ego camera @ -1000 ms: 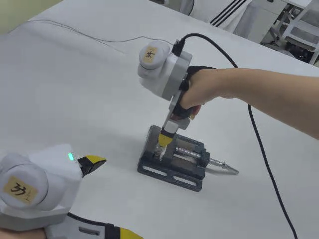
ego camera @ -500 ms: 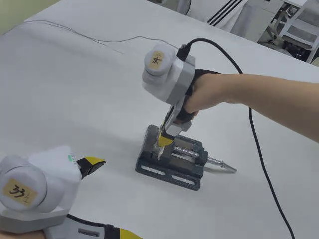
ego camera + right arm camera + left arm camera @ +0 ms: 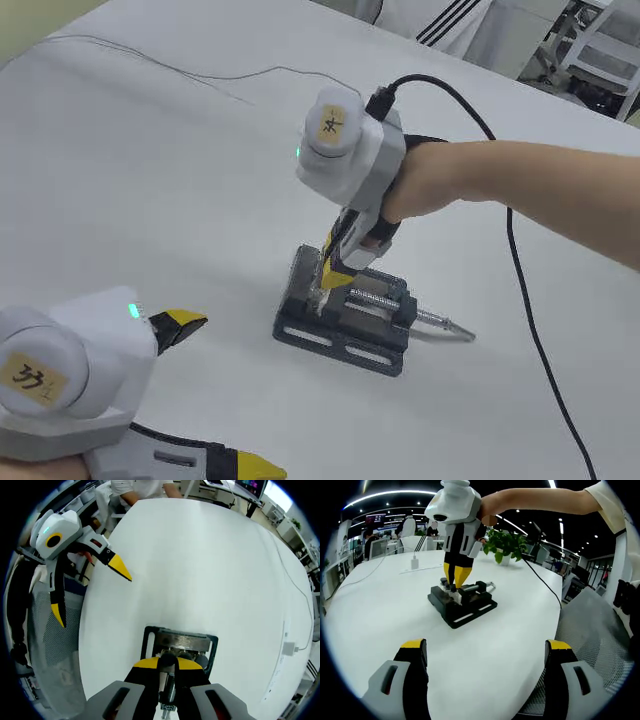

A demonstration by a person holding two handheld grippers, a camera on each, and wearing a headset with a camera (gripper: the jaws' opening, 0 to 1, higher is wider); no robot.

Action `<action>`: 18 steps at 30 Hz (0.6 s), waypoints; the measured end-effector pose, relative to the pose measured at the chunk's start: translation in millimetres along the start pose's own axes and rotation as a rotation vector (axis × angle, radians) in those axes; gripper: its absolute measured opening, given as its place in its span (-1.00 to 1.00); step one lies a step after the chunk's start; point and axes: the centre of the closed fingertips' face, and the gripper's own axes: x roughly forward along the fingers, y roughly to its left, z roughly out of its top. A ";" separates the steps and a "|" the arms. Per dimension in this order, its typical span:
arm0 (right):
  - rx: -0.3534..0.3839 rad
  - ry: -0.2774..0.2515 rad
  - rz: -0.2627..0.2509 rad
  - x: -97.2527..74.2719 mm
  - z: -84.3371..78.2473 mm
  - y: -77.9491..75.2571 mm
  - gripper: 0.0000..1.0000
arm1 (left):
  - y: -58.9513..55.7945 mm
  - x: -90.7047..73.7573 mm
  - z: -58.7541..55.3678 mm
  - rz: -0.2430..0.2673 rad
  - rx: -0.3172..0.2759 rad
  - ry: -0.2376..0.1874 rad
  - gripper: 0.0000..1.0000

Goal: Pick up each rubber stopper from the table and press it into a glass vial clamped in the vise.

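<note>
right gripper (image 3: 335,276): held by a hand (image 3: 418,185), points down over the vise (image 3: 345,335), yellow tips right at the vise's top
right gripper jaws: nearly closed, with a thin gap in the right gripper view (image 3: 168,664); can't tell if anything is pinched between them
left gripper (image 3: 215,392): low at the near left, well apart from the vise, off the table (image 3: 150,200)
left gripper jaws: spread wide with nothing between them; the left gripper view (image 3: 485,647) shows bare table in the gap
vise: dark and flat on the white table, screw handle sticking out to one side
glass vial (image 3: 453,594): small pale piece clamped in the vise, directly under the right gripper tips
rubber stopper: too small or hidden at the tips, can't make it out
cable (image 3: 520,280): black, runs from the right gripper's back across the table
thin wire (image 3: 200,75): lies on the far part of the table
background: potted plant (image 3: 505,542) at the table's far edge
</note>
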 end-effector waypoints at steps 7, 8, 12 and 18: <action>0.003 0.006 -0.015 0.6 0.9 -0.3 -0.88 | 0.1 0.7 -0.2 -0.001 -0.002 -0.001 0.95; 0.001 0.007 -0.017 0.6 0.9 -0.3 -0.88 | 0.3 0.6 -0.1 -0.001 -0.001 -0.001 0.94; 0.005 0.001 -0.019 0.4 0.7 -0.5 -0.87 | 0.8 0.5 -0.5 0.000 -0.004 0.000 0.94; -0.015 0.002 -0.025 0.3 0.7 -0.2 -0.86 | 1.0 0.4 -1.4 0.000 -0.006 0.001 0.94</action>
